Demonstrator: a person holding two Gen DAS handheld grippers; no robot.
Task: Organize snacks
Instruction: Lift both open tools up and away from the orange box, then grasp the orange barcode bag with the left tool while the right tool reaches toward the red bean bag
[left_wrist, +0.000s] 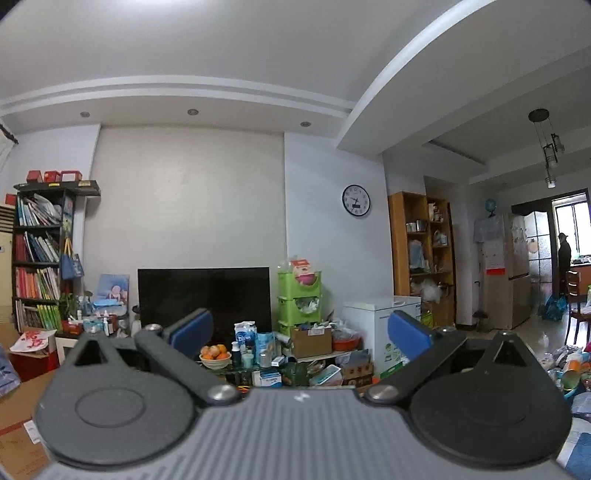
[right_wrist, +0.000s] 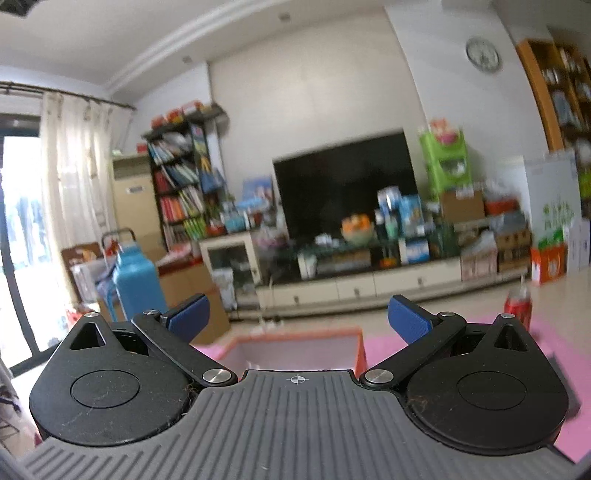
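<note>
In the right wrist view my right gripper (right_wrist: 298, 318) is open and empty. It hovers just behind an orange-rimmed box (right_wrist: 295, 349) that sits on a pink mat (right_wrist: 384, 345). A red can (right_wrist: 518, 307) stands at the mat's far right edge. In the left wrist view my left gripper (left_wrist: 298, 330) is open and empty, raised and pointing across the room at the TV wall. No snack, box or mat shows in that view.
A black TV (left_wrist: 204, 300) stands on a cluttered stand. Green stacked bins (left_wrist: 300, 299), a white chest freezer (left_wrist: 380, 328), a bookshelf (left_wrist: 38, 254) and cardboard boxes (left_wrist: 22, 413) surround it. A blue jug (right_wrist: 135, 284) stands left in the right wrist view.
</note>
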